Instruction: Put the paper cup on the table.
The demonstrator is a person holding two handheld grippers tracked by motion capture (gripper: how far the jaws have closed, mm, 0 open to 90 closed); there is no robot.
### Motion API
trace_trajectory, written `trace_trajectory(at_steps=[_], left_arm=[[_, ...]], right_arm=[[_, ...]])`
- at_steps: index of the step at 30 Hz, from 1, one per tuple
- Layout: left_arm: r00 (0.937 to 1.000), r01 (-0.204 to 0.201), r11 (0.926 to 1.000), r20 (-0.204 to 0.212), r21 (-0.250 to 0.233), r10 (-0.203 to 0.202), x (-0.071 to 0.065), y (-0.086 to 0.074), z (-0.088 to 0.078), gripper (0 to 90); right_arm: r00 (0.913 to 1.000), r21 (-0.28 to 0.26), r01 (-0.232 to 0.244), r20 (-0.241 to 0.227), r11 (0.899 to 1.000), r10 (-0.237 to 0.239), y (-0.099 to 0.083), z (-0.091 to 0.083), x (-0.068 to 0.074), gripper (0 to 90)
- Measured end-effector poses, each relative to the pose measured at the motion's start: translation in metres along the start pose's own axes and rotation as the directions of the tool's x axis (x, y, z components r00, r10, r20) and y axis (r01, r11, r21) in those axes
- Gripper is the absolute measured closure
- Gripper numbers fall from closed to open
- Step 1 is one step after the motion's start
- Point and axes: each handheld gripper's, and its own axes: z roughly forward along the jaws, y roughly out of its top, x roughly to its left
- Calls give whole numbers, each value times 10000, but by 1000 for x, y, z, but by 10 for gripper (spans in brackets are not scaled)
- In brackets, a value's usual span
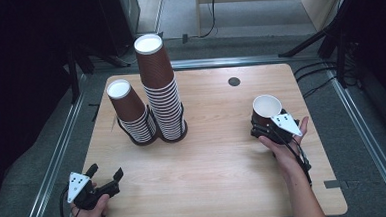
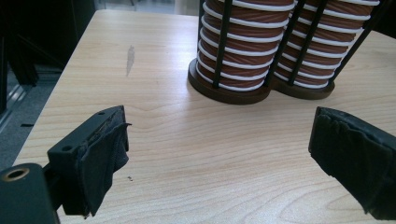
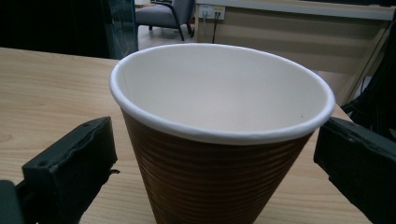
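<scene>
1. No brand, label or writing is readable anywhere: the cups I see are plain ribbed brown with white rims.
2. Far left in the high view, my left tongs rest near the front edge of the wooden table, held in my left hand. Their jaws stand wide apart with only bare wood between them.
3. Beyond them, left of centre, two stacks of upside-down cups sit touching side by side in black wire holders: the short stack leaning left, the tall stack just to its right. In the left gripper view both stack bases sit ahead of the open jaws, well apart from them.
4. At the right side of the table, the single paper cup stands upright, mouth up, white inside.
5. My right tongs bracket that cup. In the right gripper view the cup sits between the jaws; a sliver of table shows beside the left jaw, so I cannot tell whether they squeeze it.
</scene>
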Motion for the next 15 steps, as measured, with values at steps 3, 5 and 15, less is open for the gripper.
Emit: trace_trajectory(at_steps=[3, 5, 15], left_arm=[[10000, 1, 10000, 5, -4, -1, 0, 0, 0, 50], [10000, -2, 10000, -1, -4, 2, 0, 0, 0, 50], [10000, -18, 10000, 0, -22, 18, 0, 0, 0, 50]], right_arm=[[10000, -51, -17, -25, 10000, 17, -1, -4, -1, 0], [10000, -53, -46, -48, 10000, 46, -1, -6, -2, 0], [9998, -232, 97, -171, 9997, -101, 0, -22, -5, 0]])
